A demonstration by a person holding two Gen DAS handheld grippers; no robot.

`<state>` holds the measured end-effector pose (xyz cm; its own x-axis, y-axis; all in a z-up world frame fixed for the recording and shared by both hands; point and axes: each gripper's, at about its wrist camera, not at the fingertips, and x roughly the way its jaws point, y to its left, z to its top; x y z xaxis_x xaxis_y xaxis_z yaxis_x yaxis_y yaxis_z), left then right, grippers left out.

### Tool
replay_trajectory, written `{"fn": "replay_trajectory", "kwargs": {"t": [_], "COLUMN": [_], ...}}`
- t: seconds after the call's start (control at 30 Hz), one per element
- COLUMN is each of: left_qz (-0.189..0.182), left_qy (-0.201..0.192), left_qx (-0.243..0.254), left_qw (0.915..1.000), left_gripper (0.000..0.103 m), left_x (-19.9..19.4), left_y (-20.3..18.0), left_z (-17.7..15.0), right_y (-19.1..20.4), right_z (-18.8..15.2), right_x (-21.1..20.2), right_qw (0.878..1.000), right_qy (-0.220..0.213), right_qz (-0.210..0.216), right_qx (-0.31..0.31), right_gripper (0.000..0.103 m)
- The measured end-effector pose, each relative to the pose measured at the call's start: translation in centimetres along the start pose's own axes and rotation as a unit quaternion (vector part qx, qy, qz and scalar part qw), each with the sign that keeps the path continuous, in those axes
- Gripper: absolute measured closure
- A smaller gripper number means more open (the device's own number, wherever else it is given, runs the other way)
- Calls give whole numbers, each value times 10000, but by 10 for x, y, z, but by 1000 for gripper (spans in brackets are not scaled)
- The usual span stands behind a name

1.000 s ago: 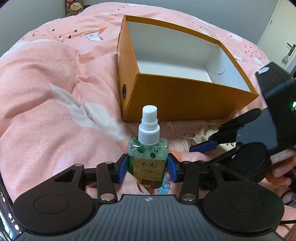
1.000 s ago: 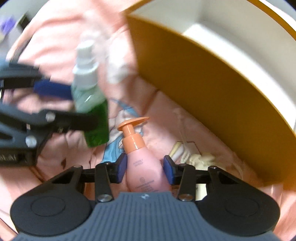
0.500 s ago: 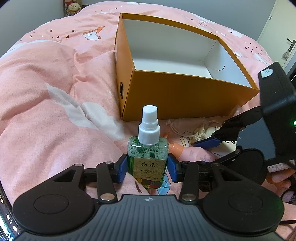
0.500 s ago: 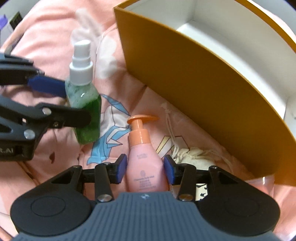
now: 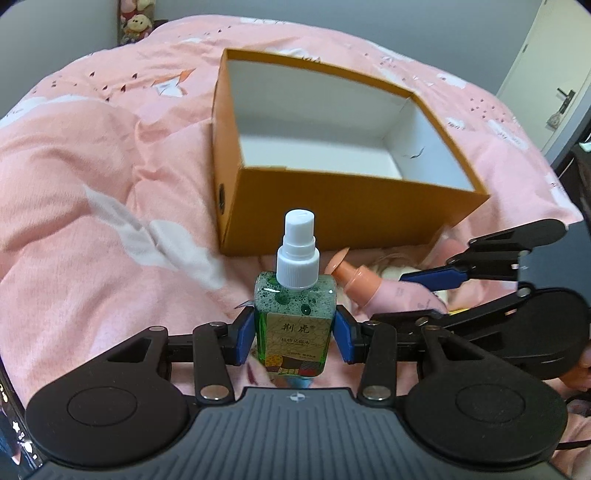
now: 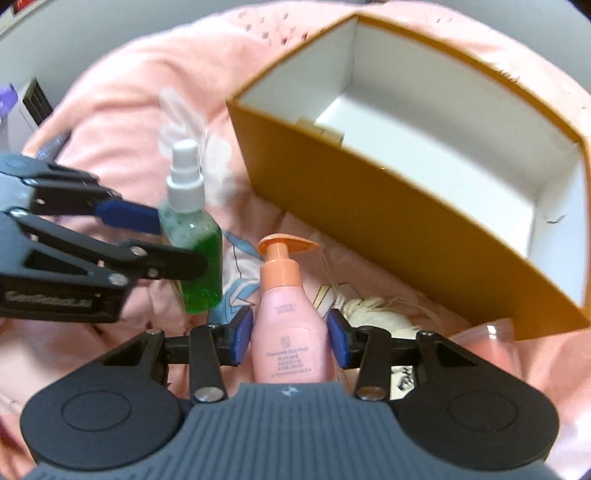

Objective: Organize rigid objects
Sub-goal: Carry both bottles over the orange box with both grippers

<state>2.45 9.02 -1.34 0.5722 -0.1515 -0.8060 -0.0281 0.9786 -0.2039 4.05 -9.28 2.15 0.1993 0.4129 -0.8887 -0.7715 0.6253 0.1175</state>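
gripping a green spray bottle (image 5: 295,314) between its blue pads (image 5: 243,338), the left gripper (image 5: 295,334) sits low in the centre of the left wrist view, clenched on the bottle's flat sides. the bottle stands upright with its white spray cap (image 5: 298,253) pointing up the frame, and foam shows at the top of the green liquid.

at the bottom centre of the right wrist view the right gripper (image 6: 290,338) is closed on a pink pump bottle (image 6: 288,332), pads pressing both sides of its body, orange pump head (image 6: 286,245) pointing up and to the right.

behind both bottles, in the upper middle of each view, an orange box (image 5: 369,218) with a white inside sits open on a pink blanket (image 5: 92,184). a small tan item shows near its inner corner in the right wrist view, too blurred to name.

on the blanket just right of the pink bottle lies a cream drawstring pouch (image 6: 376,317), close to the box's near wall. a stuffed toy (image 5: 136,26) sits in the upper left of the left wrist view, and a door (image 5: 557,74) at the upper right edge.
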Motion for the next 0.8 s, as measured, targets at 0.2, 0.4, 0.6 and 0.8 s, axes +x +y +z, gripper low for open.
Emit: {"fn": "replay_trajectory", "kwargs": {"t": [0.2,0.4,0.6,0.8], "left_qz": [-234,-400,-605,-767], "left_qy": [-241,-582,-1031,-1397], "left_qx": [47,211,140,41], "left_qw": [9994,9973,9927,9872], "left_gripper": [52,52,52,52], "left_x": [-17,-33,-43,-30], "left_y": [-10,-25,-37,-56], "left_z": [9,23,46,81], "right_y": [-7,-13,-22,-49], "right_z": [-4,0,10,25], "right_x": [-49,-86,-116,-134], "right_qw": [9981,9936,9870,9810], "right_qy": [-560,-1055,-1487,-1644], "right_qz": [-126,-218,-451,-869], "right_qx": [229,332,405,549], "right_gripper": [59,59,59,59]}}
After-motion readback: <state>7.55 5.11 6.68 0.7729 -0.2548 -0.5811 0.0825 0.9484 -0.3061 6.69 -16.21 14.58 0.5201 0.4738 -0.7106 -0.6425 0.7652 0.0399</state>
